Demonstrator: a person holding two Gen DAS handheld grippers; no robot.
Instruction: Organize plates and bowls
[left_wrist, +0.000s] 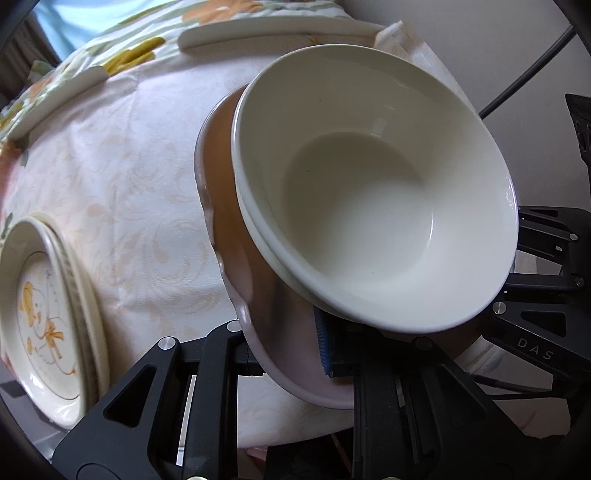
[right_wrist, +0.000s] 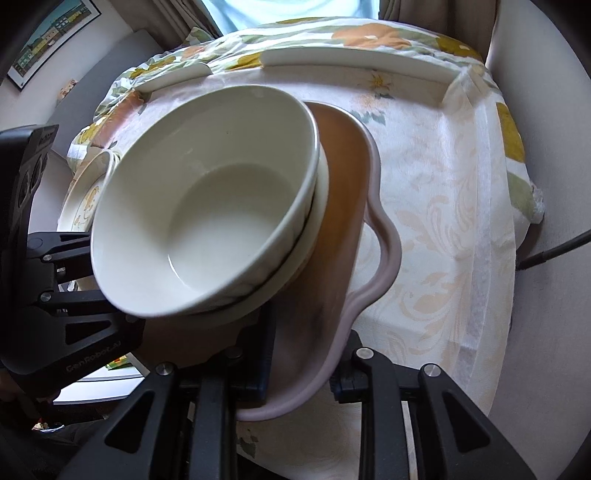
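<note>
Both grippers grip one thing: a pink, wavy-rimmed ceramic plate with a brown centre, which carries two nested cream-white ceramic bowls. The left gripper has its jaws clenched on the plate's rim, one jaw under it and the blue-padded one on top, so the plate runs forward and up from those jaws with the bowls just ahead and to their right. The right gripper pinches the opposite rim the same way; from its jaws the bowls sit ahead and to the left. The load therefore lies between the two sets of jaws, tilted, with neither hand nearer than the other. It seems to be held above the desk covered by a pale floral-patterned cloth, though contact underneath is hidden.

The coming move likely turns on keeping both rims level so the bowls do not slide.

The left view shows a stack of cream plates with a yellow cartoon print off to the left of its jaws, a probable destination. The right view shows only that stack's edge behind the bowls, but reveals the dark gap between the upper and lower bowl and the open cloth to the right of its jaws.
</note>
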